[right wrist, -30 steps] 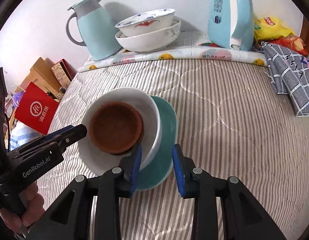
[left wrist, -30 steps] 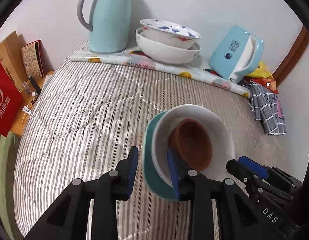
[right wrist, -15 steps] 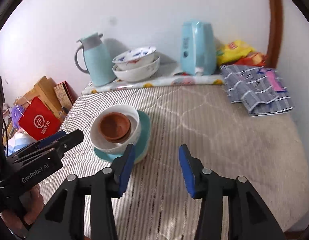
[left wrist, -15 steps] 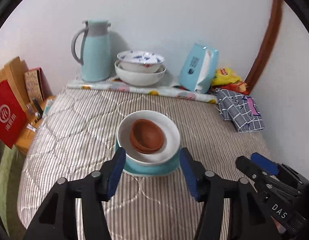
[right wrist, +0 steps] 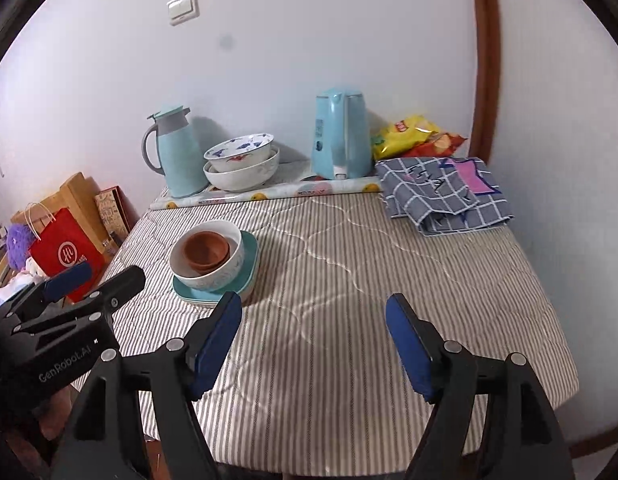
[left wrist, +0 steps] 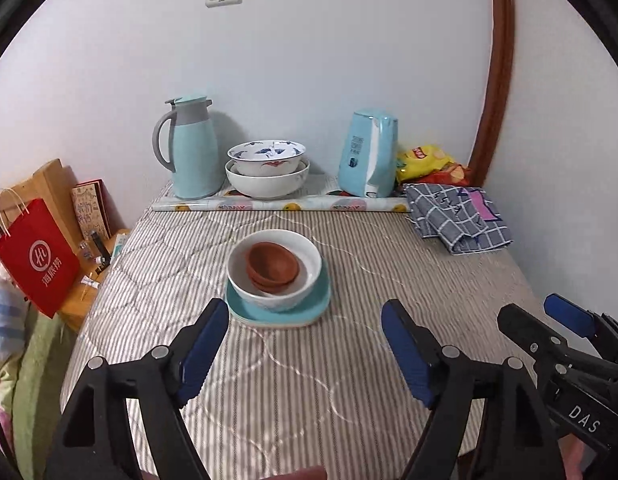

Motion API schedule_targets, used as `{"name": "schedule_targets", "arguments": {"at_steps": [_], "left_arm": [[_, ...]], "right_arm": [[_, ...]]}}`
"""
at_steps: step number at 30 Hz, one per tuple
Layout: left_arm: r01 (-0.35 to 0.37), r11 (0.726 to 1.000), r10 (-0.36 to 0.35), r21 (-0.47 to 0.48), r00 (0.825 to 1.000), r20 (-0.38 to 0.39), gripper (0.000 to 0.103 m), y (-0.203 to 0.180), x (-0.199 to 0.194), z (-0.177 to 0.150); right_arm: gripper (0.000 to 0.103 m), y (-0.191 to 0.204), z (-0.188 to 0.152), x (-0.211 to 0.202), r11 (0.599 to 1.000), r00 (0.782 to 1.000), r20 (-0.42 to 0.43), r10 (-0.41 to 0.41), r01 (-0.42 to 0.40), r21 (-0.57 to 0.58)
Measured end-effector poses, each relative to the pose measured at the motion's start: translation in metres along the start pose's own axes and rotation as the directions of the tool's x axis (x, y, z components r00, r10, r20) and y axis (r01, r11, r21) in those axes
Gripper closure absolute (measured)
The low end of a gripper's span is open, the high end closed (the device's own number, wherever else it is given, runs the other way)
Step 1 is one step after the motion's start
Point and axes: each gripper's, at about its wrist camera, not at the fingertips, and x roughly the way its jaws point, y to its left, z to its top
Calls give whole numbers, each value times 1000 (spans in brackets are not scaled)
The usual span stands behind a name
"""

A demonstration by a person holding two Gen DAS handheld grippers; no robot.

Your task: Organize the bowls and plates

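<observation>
Striped tabletop [left wrist: 309, 380], bowl stack [left wrist: 275, 268] ahead of both tongs, untouched.

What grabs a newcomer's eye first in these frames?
The nested stack mid-table: brown bowls inside a white bowl on a teal plate, sitting on the striped quilted cover. Both the left gripper and right gripper frame it with jaws wide open, holding nothing. Along the back wall stand a pale blue thermos jug, two stacked white bowls and a blue kettle.
</observation>
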Motion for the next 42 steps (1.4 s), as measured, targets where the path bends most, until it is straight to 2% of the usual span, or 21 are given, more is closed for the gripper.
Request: {"name": "schedule_targets", "arguments": {"at_steps": [2,6,16,42], "left_arm": [[4,1000,-4,-6,1000,2,22,-2,-5,-3],[6,1000,-6,-1,1000,10,21,-8,-12,-9],[16,1000,-16,6,1000,12,17,-18,-17,-16],[-3,1000,3,11,1000,6,17,-17,-19,-20]], "right_arm": [[20,-3,-3,-8,1000,1000,3,-9,9,5],[11,-11,-10,-23,999,999,26,-37,37,5],[10,-20,-19,-35,997,996,27,-79,79,15],[10,-18,-25,-36,997,997,28,-72,72,11]]}}
